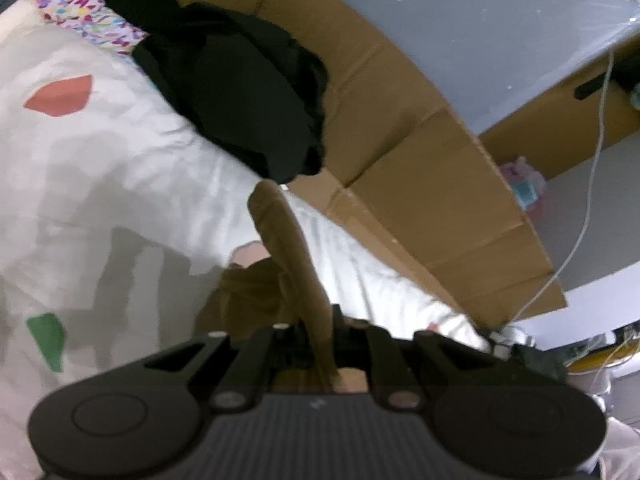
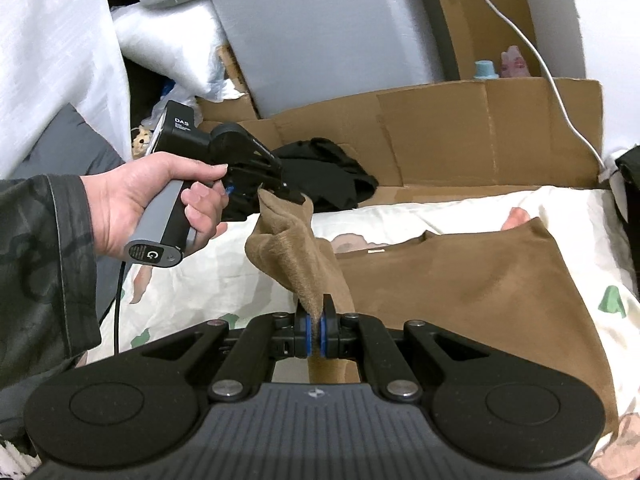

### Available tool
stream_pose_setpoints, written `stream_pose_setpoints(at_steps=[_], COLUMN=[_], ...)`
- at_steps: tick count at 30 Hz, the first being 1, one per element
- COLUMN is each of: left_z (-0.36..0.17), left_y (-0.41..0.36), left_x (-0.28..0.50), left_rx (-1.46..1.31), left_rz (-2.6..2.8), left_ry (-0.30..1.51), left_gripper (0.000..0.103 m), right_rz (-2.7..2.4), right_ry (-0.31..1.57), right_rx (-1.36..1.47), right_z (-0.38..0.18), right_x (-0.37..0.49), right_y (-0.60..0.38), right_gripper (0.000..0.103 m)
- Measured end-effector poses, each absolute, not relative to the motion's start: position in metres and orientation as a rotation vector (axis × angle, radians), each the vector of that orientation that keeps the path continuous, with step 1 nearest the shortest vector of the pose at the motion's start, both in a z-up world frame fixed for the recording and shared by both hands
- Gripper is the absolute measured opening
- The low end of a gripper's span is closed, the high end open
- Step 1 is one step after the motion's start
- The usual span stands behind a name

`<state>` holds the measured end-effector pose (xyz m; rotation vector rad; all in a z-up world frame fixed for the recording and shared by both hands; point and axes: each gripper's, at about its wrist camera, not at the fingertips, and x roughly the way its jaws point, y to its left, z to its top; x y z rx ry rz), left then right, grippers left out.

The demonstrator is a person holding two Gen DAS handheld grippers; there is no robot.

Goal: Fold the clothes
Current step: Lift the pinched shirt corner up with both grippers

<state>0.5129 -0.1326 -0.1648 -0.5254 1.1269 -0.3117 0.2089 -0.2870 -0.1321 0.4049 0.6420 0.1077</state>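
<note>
Clamped between my right claw's [image 2: 315, 334] blue pads is one edge of the brown garment [image 2: 472, 280], my left claw [image 2: 289, 195] pinching the same lifted strip further along, apparently to carry a fold over the part lying flat on the bedsheet [image 2: 420, 210].

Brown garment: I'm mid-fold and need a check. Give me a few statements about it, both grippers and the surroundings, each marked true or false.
1. The right gripper is shut on the brown garment. True.
2. The left gripper hangs open, holding nothing. False: it pinches the same garment's raised edge.
3. A black garment lies beside the cardboard. True.
4. The brown garment lies on a bare wooden table. False: it rests on a white patterned sheet.
</note>
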Motion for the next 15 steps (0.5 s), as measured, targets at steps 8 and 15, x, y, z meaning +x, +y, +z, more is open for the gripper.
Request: stream_pose_setpoints(at_steps=[8, 15], left_z=[-0.173, -0.180], left_y=[-0.169, -0.202], left_x=[0.515, 0.511], left_rx=[-0.506, -0.479], left_rz=[-0.374, -0.407], left_ry=[1.120, 1.120], left_gripper=[0.008, 0.008], right_rz=[0.061, -0.008], right_ry=[0.633, 0.622], right_rx=[0.457, 0.554], right_z=[-0.143, -0.158], right_x=[0.197, 0.193], right_y=[-0.306, -0.327], right_gripper=[0.004, 0.004])
